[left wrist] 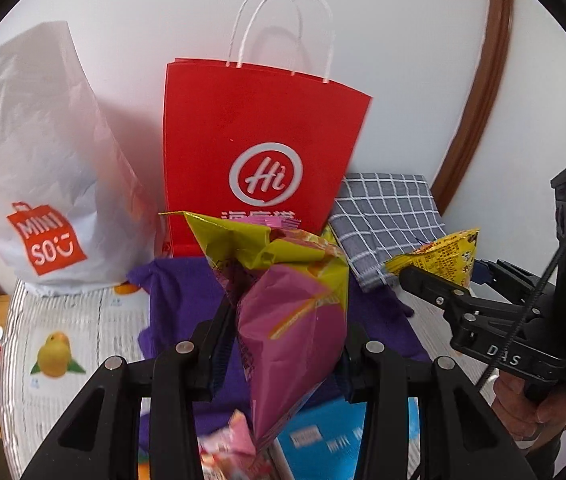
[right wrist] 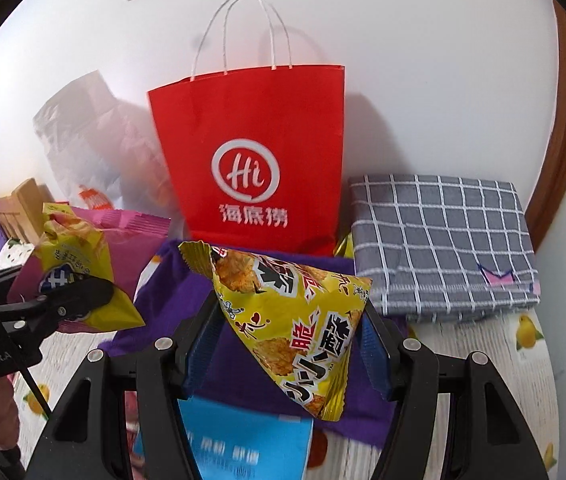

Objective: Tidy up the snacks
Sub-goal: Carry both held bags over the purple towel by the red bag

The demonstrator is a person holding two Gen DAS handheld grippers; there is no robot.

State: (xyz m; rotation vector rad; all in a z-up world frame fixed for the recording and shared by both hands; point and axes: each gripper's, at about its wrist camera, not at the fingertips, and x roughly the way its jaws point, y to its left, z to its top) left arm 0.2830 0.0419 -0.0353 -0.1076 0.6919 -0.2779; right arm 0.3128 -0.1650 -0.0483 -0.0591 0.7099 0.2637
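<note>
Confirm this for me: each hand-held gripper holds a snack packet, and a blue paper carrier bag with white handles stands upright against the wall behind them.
Not quite: the paper carrier bag is red, not blue, as both wrist views show. The rest holds: the left hand-held gripper holds a pink-and-yellow snack packet, the right hand-held gripper a yellow one.

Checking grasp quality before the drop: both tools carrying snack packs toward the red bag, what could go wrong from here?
1. The left tool pinches the pink-and-yellow pack by crumpled film; it may slip.
2. The red paper bag stands unsupported with a narrow-looking mouth; a nudge could tip it, or the pack could miss.
3. The right tool holds the puffy yellow pack by its sides; both tools are close and may collide at the opening.
</note>
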